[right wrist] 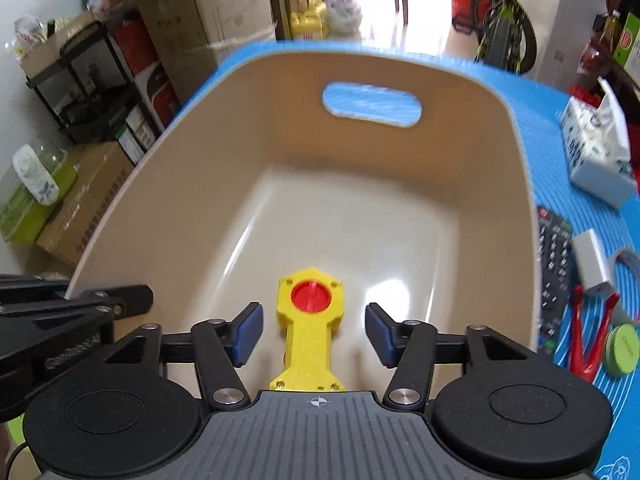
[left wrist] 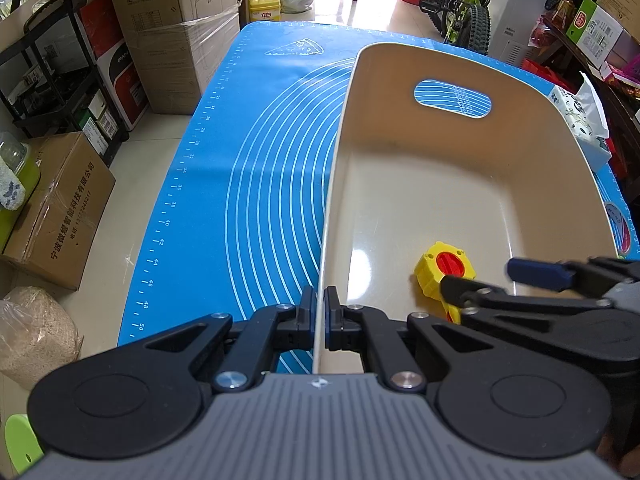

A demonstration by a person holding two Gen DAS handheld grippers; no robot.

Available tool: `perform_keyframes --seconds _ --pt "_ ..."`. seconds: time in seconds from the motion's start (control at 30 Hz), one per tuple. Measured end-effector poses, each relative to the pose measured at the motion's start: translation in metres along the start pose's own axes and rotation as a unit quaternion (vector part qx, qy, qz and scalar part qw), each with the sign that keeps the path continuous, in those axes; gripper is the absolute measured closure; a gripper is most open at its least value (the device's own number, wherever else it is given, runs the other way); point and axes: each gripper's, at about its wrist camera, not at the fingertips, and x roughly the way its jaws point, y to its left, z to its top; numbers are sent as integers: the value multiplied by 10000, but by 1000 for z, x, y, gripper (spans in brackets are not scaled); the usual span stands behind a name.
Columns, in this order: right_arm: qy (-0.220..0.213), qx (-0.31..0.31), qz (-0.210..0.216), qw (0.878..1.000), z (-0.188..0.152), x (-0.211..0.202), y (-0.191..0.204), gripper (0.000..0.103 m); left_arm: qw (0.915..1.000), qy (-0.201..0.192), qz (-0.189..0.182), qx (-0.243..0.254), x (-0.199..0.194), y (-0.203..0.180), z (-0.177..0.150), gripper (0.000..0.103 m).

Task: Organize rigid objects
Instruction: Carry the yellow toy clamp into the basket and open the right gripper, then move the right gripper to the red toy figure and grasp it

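Observation:
A beige plastic bin (left wrist: 460, 184) with a handle slot stands on the blue mat (left wrist: 260, 152). My left gripper (left wrist: 322, 312) is shut on the bin's thin left wall at its rim. A yellow printed part with a red disc (right wrist: 311, 320) lies on the bin (right wrist: 360, 208) floor. My right gripper (right wrist: 314, 334) hangs open over it, its blue pads (right wrist: 250, 332) standing clear on either side of the part. In the left wrist view the yellow part (left wrist: 440, 268) shows partly behind the right gripper (left wrist: 496, 280).
Right of the bin on the mat lie a black remote (right wrist: 554, 264), a white block (right wrist: 592, 268), red tongs (right wrist: 588, 340), a green round tin (right wrist: 622, 348) and a tissue pack (right wrist: 596, 152). Cardboard boxes (left wrist: 172, 32) and a shelf (left wrist: 60, 80) stand left; a bicycle (left wrist: 464, 4) stands beyond.

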Motion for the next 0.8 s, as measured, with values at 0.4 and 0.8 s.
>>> perform_keyframes --seconds 0.4,0.8 --pt "-1177 225 -202 9926 10 -72 -42 22 10000 7 -9 -15 0 0 1 97" --pt "-1461 631 -1013 9820 -18 -98 -127 12 10000 7 -9 -23 -1 0 1 97"
